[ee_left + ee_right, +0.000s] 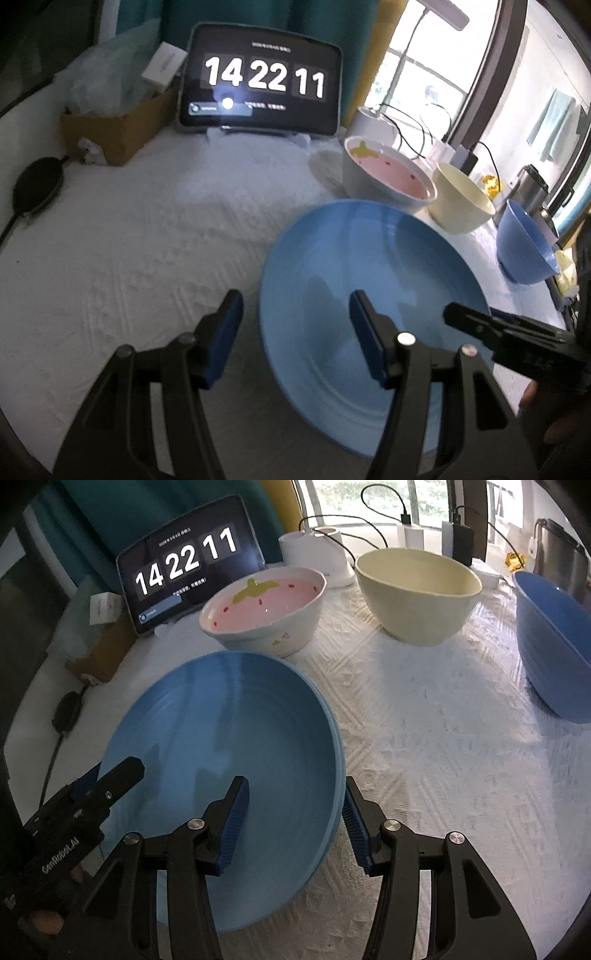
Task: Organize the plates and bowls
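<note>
A wide light-blue plate (369, 258) (229, 720) lies on the white textured cloth, with both grippers at its rim. My left gripper (295, 295) (110, 775) is open and straddles the left rim, one pad outside and one over the plate's inside. My right gripper (295, 781) (476, 317) is open and straddles the right rim, its outer pad close beside the edge. Behind the plate stand a pink strawberry-pattern bowl (388, 177) (262, 602), a cream bowl (461, 199) (417, 590) and a blue bowl (524, 247) (554, 642).
A tablet showing a clock (258, 77) (184, 565) leans at the back. A cardboard box (110, 129) and a black round pad with a cable (35, 184) sit at the back left. Chargers, cables and a metal pot (561, 557) line the window side.
</note>
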Demonstrator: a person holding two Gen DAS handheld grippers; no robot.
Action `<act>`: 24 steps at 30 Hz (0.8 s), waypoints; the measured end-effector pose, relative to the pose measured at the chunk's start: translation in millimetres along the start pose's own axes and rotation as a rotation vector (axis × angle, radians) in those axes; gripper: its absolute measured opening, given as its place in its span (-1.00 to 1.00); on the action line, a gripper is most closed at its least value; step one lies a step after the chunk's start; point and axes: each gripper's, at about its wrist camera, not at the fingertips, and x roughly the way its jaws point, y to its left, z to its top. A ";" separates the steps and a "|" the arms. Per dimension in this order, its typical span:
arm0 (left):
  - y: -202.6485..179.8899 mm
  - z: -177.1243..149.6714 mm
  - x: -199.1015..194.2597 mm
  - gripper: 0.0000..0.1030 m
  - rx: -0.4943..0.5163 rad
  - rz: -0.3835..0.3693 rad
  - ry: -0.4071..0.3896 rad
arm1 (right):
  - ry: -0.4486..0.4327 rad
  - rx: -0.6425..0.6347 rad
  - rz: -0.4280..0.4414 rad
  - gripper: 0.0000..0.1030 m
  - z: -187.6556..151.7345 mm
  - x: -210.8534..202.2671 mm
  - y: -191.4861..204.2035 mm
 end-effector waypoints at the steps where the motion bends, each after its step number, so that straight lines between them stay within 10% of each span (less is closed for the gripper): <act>1: 0.0 0.9 -2.1 0.19 -0.001 0.007 -0.009 | -0.014 -0.003 0.000 0.05 0.3 -3.7 -0.5; 24: -73.9 -3.9 -32.2 0.20 0.086 -0.029 -0.065 | -0.109 0.077 0.014 0.05 -20.5 -56.8 -66.4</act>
